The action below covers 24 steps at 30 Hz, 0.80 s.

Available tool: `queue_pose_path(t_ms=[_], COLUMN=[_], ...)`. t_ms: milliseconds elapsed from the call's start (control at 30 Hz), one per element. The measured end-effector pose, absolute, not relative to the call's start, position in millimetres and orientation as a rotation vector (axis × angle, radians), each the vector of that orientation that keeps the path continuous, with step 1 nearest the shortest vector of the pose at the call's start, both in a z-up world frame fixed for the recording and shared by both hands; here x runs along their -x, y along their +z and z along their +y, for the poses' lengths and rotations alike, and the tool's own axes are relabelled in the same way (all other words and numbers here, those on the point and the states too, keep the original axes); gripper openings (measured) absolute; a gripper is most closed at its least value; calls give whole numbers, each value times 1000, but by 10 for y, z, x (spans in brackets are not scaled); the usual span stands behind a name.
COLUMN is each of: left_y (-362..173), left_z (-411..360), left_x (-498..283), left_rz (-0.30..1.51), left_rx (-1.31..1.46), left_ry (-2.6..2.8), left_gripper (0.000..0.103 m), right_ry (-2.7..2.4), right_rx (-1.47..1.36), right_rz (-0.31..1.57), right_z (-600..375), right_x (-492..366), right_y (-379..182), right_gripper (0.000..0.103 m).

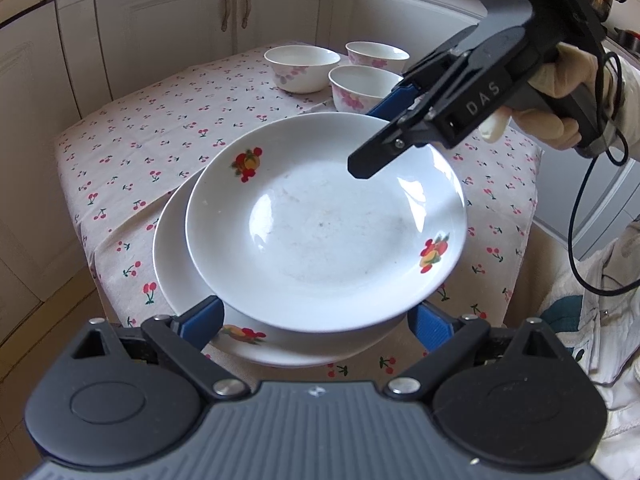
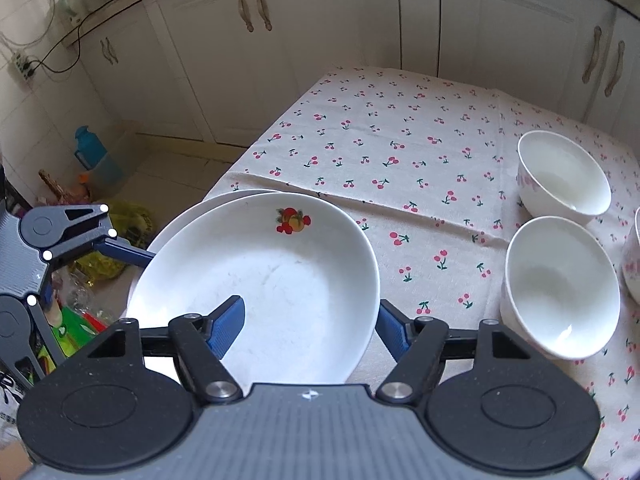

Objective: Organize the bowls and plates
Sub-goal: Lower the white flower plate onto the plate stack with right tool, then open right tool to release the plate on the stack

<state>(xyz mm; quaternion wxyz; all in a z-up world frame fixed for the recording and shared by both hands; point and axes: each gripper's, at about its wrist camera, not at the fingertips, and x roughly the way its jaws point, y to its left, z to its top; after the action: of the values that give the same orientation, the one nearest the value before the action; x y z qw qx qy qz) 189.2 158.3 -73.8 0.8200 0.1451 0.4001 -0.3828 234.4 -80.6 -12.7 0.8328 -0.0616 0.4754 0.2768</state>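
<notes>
A white plate with fruit prints (image 1: 324, 220) sits tilted on top of a larger white plate (image 1: 176, 264) on the cherry-print tablecloth. My left gripper (image 1: 316, 324) is open, its blue fingers (image 1: 204, 320) on either side of the top plate's near rim. My right gripper (image 2: 310, 324) is open, one finger (image 2: 228, 324) above the plate (image 2: 260, 280) and one beyond its rim, straddling the edge. It shows in the left wrist view (image 1: 384, 136) at the plate's far right rim. Three white bowls with pink flowers (image 1: 302, 68) (image 1: 376, 56) (image 1: 364, 88) stand behind.
The small table (image 2: 400, 128) is covered by the cloth and stands in front of white kitchen cabinets (image 2: 280, 40). Bags and a blue bottle (image 2: 90, 148) lie on the floor to the left. Two bowls (image 2: 564, 172) (image 2: 560, 288) stand right of the plates.
</notes>
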Motion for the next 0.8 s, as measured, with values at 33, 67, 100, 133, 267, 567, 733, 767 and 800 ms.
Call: queue_pose_path(t_ms=[33, 67, 100, 133, 267, 567, 733, 767, 800], left_y=[-737, -737, -735, -733, -733, -704, -677, -667, -654], left_z=[1581, 1581, 1580, 1578, 1585, 1605, 1650, 1650, 1649], left_x=[-1885, -1879, -1877, -1875, -1874, -1804, -1781, -1768, -1752], left_rz=[852, 852, 852, 852, 848, 822, 800, 792, 784], left_rx=[-308, -306, -305, -306, -305, -310, -259, -254, -250], left_ry=[-811, -807, -805, -802, -798, -805, -784, -775, -767], left_gripper=[98, 98, 98, 98, 98, 99, 100, 100, 100], right_ry=[588, 590, 591, 593, 598, 592, 613, 610, 610], right_rx=[136, 140, 143, 145, 143, 170, 192, 199, 203], right_rz=[1004, 1002, 1001, 1001, 1003, 988, 937, 926, 919], right_z=[-801, -799, -797, -797, -802, -734, -778, -787, -797], right_x=[-2339, -2338, -2336, -2338, -2349, -2350, -2271, -2251, -2235], right_y=[-128, -130, -131, -131, -130, -139, -71, -56, -46], right_gripper=[76, 76, 76, 76, 76, 76, 85, 86, 88])
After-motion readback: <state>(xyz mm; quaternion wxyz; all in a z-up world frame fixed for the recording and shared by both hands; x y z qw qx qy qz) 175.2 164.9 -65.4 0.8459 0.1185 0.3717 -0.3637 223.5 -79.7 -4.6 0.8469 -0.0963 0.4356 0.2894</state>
